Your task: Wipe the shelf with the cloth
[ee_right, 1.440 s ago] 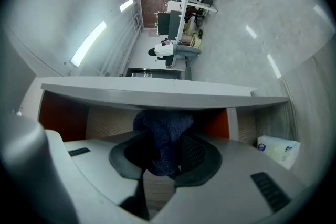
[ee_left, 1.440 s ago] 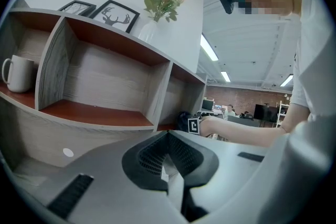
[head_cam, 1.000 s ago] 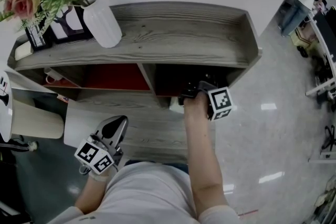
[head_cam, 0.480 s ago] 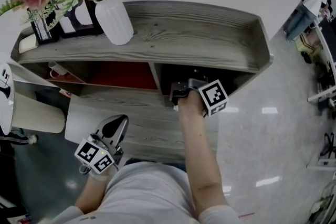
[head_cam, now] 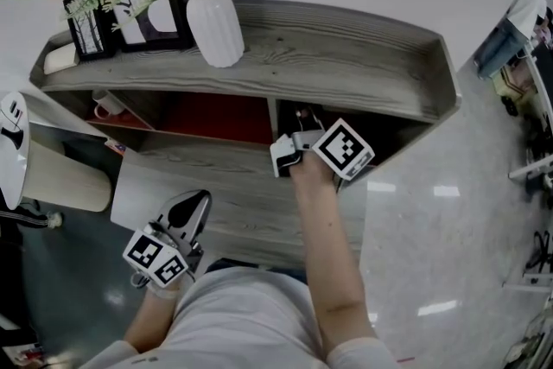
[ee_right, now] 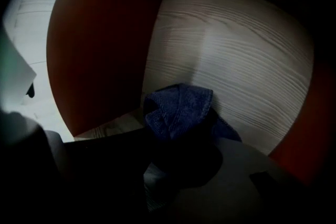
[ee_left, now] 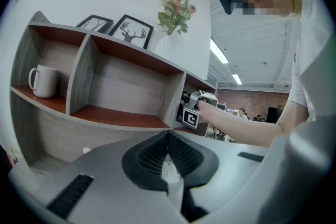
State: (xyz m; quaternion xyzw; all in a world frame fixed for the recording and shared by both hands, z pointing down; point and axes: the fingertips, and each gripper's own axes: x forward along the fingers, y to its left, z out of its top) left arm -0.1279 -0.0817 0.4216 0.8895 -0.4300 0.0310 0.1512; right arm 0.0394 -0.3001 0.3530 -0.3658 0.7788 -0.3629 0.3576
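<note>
Blue cloth [ee_right: 178, 110] clamped in the right tool [head_cam: 299, 141] seems mid-wipe in the shelf [head_cam: 346, 56]'s centre-frame compartment; next, sweep sideways; left tool [ee_left: 169, 139] closed, empty

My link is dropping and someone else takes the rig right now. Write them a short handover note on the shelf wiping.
Left gripper: shut, empty, held low near the body, not at the shelf.
Right gripper: shut on the blue cloth, reaching into the right compartment.
Cloth: bunched, close to a wood-grain inner wall; contact cannot be told.
Done: cloth is gripped and inside the right compartment. How much is wiped doesn't show.
Left: probably finish this compartment, then the middle one. The left one holds a mug; the top holds a vase and frames.
</note>
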